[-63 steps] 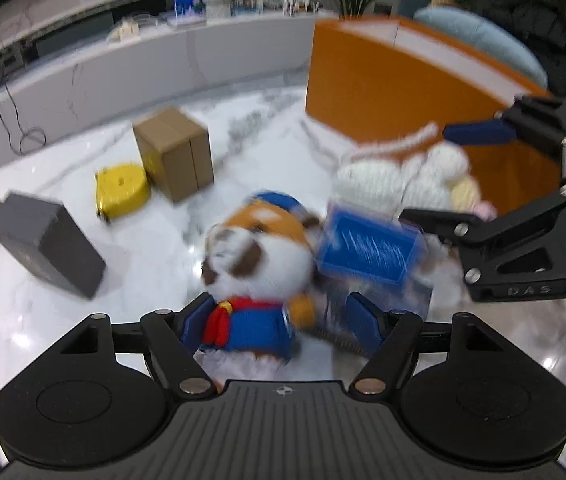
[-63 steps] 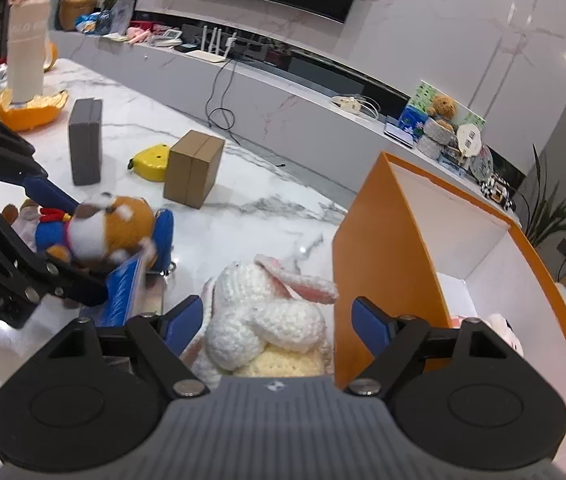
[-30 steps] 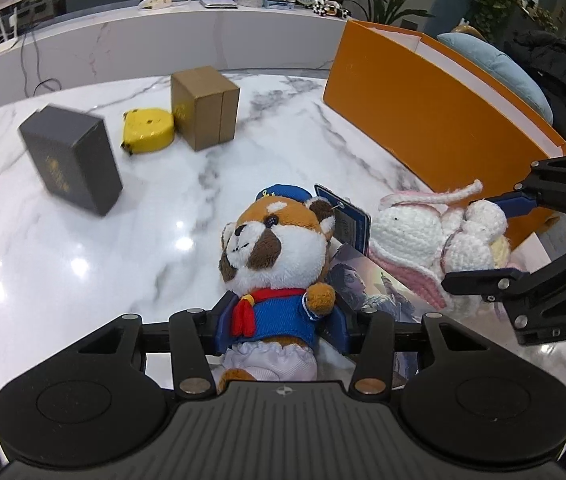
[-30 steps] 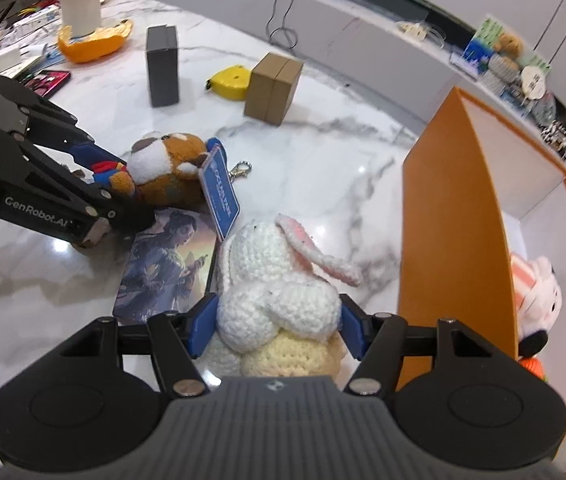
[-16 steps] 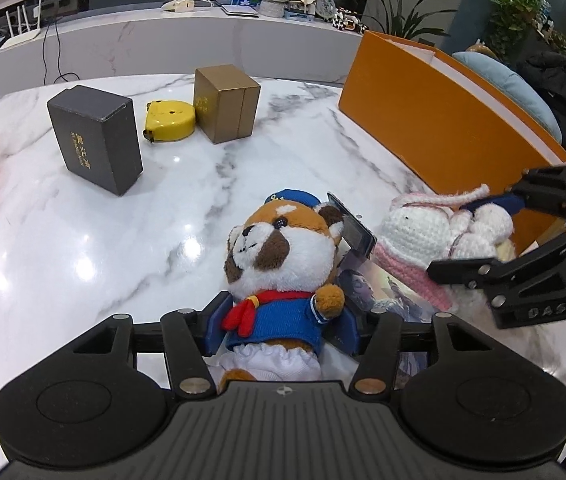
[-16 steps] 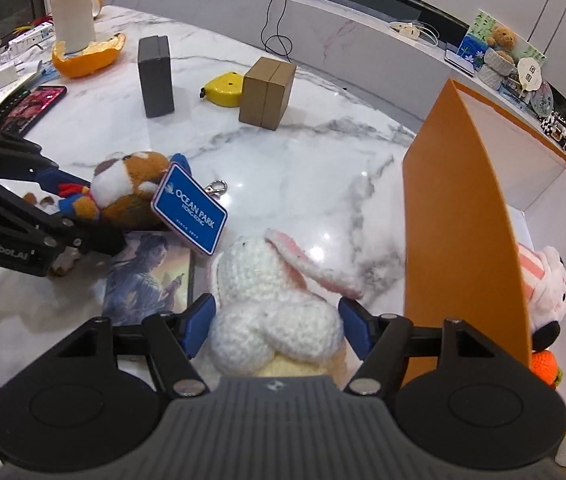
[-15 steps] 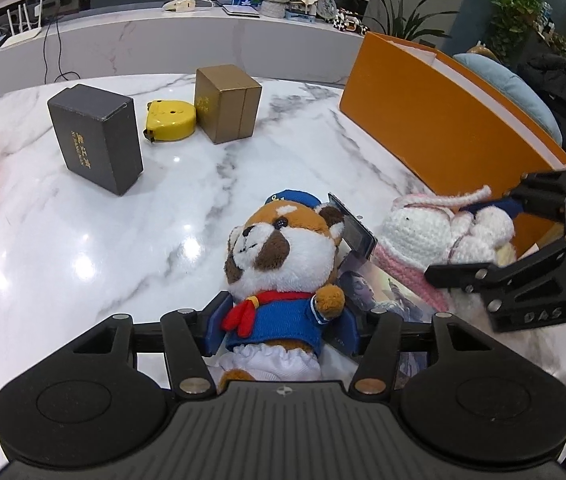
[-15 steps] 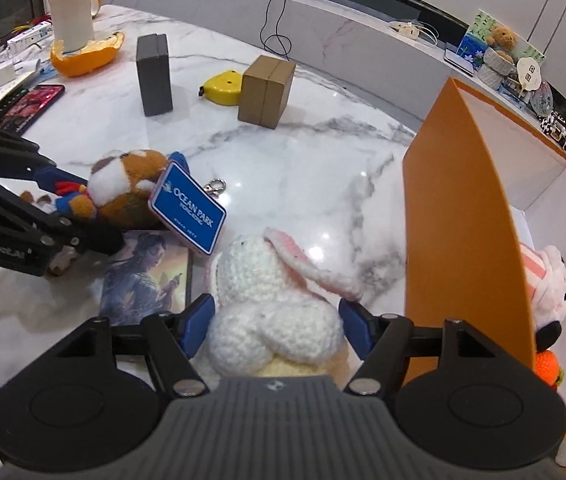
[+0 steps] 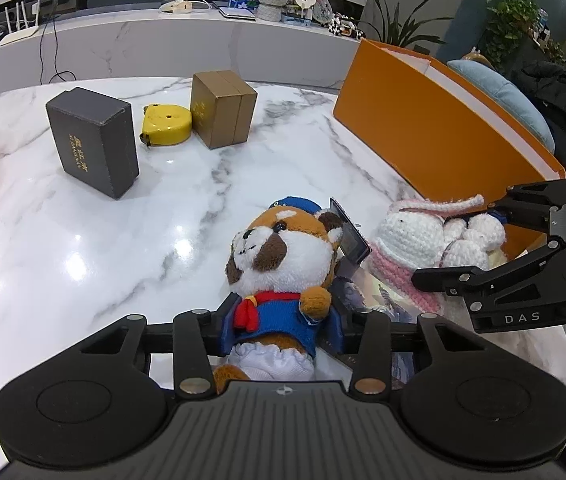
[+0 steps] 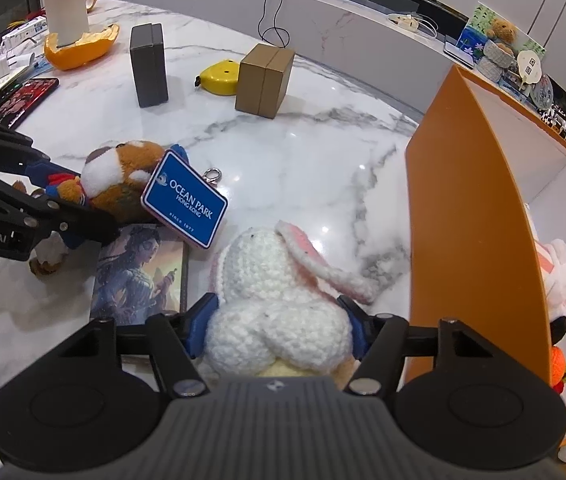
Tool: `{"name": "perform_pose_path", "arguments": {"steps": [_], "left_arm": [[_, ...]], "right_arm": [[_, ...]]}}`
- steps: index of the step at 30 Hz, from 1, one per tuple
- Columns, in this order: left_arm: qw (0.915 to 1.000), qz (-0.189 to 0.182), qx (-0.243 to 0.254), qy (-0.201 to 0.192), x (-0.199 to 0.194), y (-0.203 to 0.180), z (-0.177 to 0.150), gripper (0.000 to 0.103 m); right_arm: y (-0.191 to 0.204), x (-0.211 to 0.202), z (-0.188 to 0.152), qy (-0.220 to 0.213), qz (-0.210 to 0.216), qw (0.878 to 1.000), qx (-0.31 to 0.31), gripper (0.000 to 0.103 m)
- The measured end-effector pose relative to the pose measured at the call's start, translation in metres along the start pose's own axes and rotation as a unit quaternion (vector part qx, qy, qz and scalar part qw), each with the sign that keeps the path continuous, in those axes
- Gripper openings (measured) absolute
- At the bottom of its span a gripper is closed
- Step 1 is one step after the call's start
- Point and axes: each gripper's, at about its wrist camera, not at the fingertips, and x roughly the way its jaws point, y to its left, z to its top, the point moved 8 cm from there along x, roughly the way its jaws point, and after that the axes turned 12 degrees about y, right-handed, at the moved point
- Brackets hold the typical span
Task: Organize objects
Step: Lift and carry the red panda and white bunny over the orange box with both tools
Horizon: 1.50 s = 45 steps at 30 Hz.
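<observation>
Both toys are now hanging lifted, the left gripper [image 9: 281, 330] having just been closing on the red panda plush [image 9: 283, 264] and the right gripper [image 10: 277, 326] on the crochet bunny [image 10: 279, 300], jaws pinching, while the orange box [image 10: 467, 208] is holding one plush [image 10: 559, 276] and other items are waiting.

We see both views bright and sharp, overhead lights glaring white off the glossy desk [image 9: 83, 240]; edges bow hard, darkest around nine o'clock.

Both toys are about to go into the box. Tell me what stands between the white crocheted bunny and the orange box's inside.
The orange storage box has its tall near wall directly beside the white crocheted bunny, which the right gripper clamps. The bunny must clear that wall. Nothing else visible blocks it.
</observation>
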Motion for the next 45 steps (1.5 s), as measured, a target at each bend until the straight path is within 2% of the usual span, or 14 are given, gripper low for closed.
{"name": "perform_pose_path", "arguments": {"steps": [12,29,45], "left_arm": [[0.9999,-0.006,-0.004,-0.016,-0.014,-0.011,0.001,0.049],[0.9995,0.002,0.002,-0.031,-0.037,-0.029,0.024,0.049],[0.9959,-0.002,0.064,-0.064,-0.051,-0.091,0.082,0.049]], "right_arm": [[-0.011,-0.028,0.009,-0.036,0.003,0.999,0.018,0.065],[-0.049,-0.075,0.016,-0.097,-0.005,0.993,0.066,0.065],[-0.095,-0.111,0.013,-0.139,-0.014,0.983,0.12,0.065]]}}
